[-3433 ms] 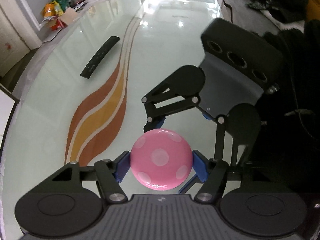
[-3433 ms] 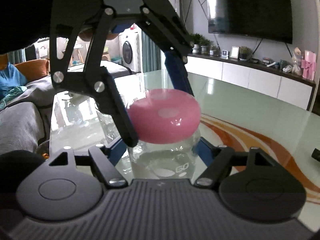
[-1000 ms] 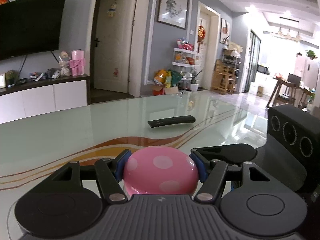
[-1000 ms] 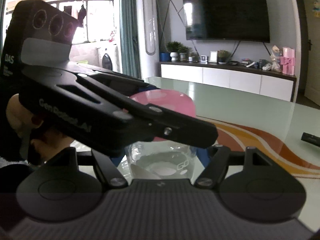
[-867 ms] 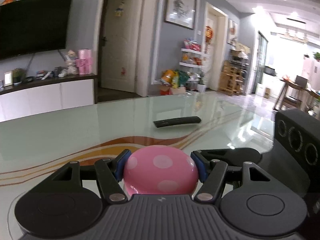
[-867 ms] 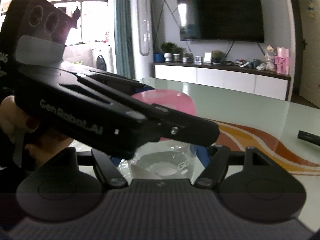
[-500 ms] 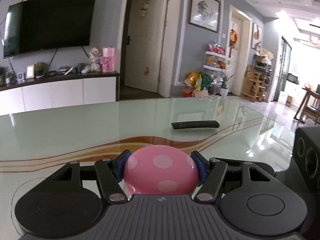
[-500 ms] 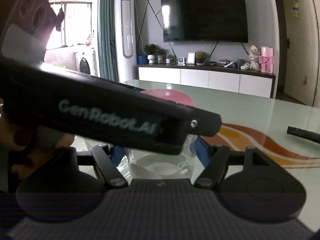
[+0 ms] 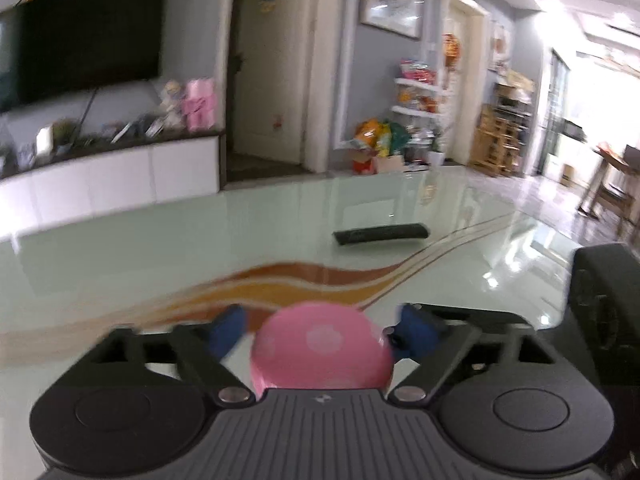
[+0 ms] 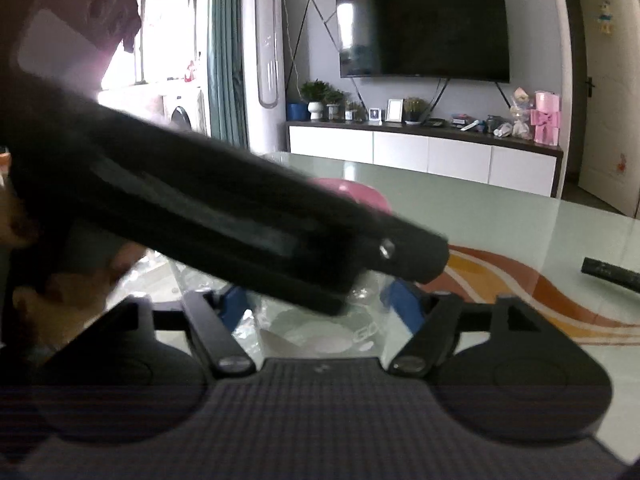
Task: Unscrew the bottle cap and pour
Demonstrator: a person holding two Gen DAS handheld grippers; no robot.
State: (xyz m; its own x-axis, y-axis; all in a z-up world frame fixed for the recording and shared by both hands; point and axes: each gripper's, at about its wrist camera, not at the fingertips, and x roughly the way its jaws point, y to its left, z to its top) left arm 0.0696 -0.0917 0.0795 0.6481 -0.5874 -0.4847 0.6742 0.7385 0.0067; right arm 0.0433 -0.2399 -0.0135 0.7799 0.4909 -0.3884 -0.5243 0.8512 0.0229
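Note:
The pink cap (image 9: 320, 352) with white dots sits between my left gripper's (image 9: 320, 332) blue pads (image 9: 226, 330). Its jaws are opening, and a gap shows beside the left pad. In the right wrist view the clear bottle (image 10: 320, 332) stands between my right gripper's (image 10: 320, 304) blue pads (image 10: 404, 304). Those jaws are opening too, with the pads close beside the bottle's walls. The cap (image 10: 360, 194) shows above the bottle. The left gripper's black body (image 10: 240, 216) crosses in front and hides where cap and bottle meet.
The glass table (image 9: 120, 248) has an orange wave pattern. A black remote (image 9: 380, 234) lies farther out on it. The right gripper's body (image 9: 604, 300) stands at the right edge of the left wrist view. A hand (image 10: 60, 292) holds the left gripper.
My left jaws have spread off the pink cap and that gripper has risen slightly. The right jaws have eased apart around the bottle, which stays in place.

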